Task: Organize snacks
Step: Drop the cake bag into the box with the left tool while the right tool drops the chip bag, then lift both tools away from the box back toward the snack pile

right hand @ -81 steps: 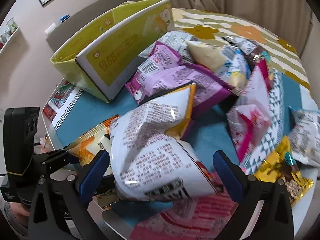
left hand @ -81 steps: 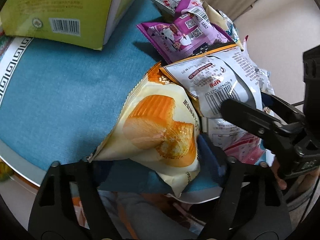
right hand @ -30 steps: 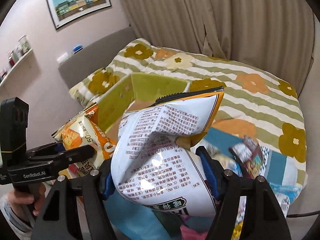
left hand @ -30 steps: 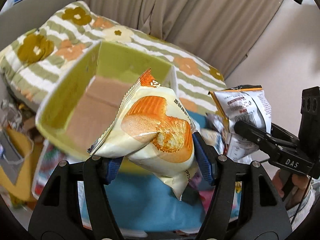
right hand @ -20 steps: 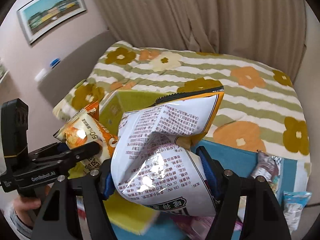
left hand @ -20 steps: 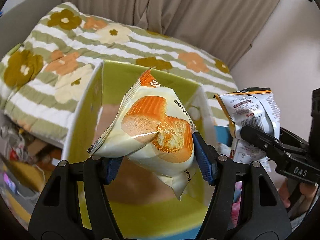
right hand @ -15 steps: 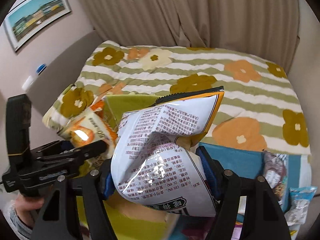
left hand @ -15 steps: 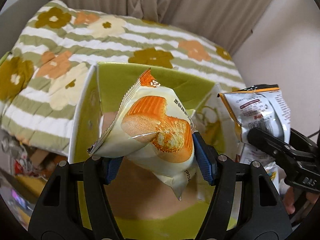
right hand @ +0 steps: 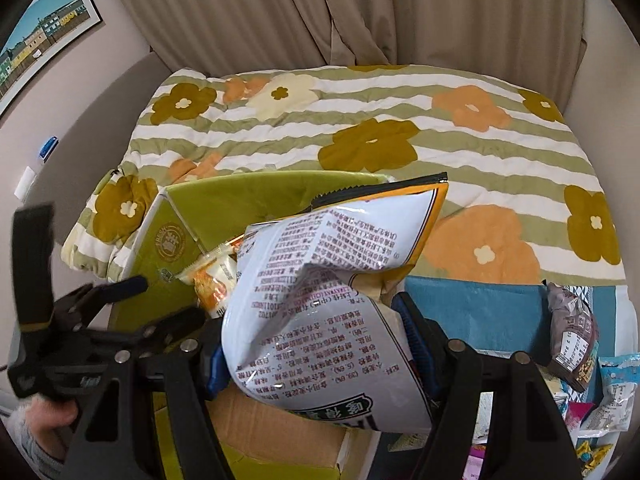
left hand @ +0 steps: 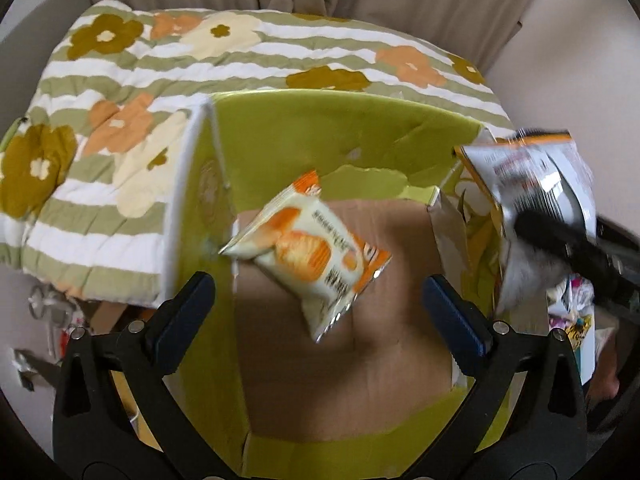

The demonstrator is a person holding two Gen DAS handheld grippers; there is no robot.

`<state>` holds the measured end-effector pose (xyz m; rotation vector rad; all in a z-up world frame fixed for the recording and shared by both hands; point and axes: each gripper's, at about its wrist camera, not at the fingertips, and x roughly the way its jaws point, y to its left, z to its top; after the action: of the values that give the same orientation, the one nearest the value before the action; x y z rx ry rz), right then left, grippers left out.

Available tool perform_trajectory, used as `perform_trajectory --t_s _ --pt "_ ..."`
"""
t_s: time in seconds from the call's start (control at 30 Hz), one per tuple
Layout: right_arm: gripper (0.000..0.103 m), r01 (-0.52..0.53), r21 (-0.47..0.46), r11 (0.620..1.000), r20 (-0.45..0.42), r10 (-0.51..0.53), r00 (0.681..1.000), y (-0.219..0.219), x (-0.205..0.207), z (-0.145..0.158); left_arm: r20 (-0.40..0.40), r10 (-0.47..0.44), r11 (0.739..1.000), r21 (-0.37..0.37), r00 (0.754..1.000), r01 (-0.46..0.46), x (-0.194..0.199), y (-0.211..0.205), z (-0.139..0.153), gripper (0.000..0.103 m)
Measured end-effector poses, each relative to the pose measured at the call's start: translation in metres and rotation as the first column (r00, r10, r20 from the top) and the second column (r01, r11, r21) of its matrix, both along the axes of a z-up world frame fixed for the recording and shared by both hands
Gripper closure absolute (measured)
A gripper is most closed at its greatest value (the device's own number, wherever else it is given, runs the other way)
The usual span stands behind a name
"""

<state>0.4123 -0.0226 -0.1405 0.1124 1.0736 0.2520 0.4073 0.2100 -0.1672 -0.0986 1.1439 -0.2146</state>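
Behind my work area, a beige curtain (right hand: 320, 12) hangs above a quilt (right hand: 400, 120) striped green and white with olive, orange and cream flowers. A framed picture (right hand: 48, 28) hangs on the wall at upper left in the right wrist view. A teal cloth (right hand: 472, 308) covers the surface at right, where several loose snack packets (right hand: 572, 332) lie.

An open green cardboard box (left hand: 280, 128) with a brown floor stands just in front of the quilt. My left gripper (left hand: 318, 312) points steeply down into the box; its jaws have just been opening and now stand wide apart, with nothing pressed between the blue pads (left hand: 188, 304). The cake packet (left hand: 308, 248), cream and orange, is inside the box ahead of the pads, blurred, so I cannot tell whether it lies on the floor yet.

My right gripper (right hand: 316, 344) is clamped on a large white chip bag (right hand: 332, 280) with an orange edge, held tilted over the right side of the box. My left hand (right hand: 36, 420) shows at the lower left edge of the right wrist view, gripping the tool's handle.
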Motion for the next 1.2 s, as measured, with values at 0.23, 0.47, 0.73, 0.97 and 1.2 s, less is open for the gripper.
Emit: perform_trajectory --t_s 0.23,0.47,0.73,0.97,1.2 --pt "0.035 -0.054 0.005 0.999 0.029 0.054 0.998 0.016 0.012 0.006 0.014 0.024 0.999 -0.023 1.0 -0.023 -0.024 0.016 0.014 0.0" --pt "0.022 -0.074 -0.025 0.997 0.059 0.076 0.995 0.033 0.026 -0.002 0.032 0.048 0.998 -0.028 0.998 -0.047 -0.033 0.025 0.021 0.0" --pt "0.001 -0.046 -0.06 0.997 0.078 0.051 0.996 0.033 0.016 0.002 0.038 0.042 0.998 -0.038 0.998 -0.04 -0.041 0.03 0.023 0.0" --pt "0.001 -0.043 -0.067 0.997 0.093 0.049 0.994 0.033 0.0 0.018 0.073 0.031 0.999 -0.038 0.997 -0.029 -0.047 0.031 0.038 0.0" --pt "0.001 -0.02 -0.057 0.998 0.155 0.028 0.987 0.032 -0.023 0.048 0.146 0.024 1.0 -0.01 0.989 -0.022 -0.064 0.03 0.07 0.0"
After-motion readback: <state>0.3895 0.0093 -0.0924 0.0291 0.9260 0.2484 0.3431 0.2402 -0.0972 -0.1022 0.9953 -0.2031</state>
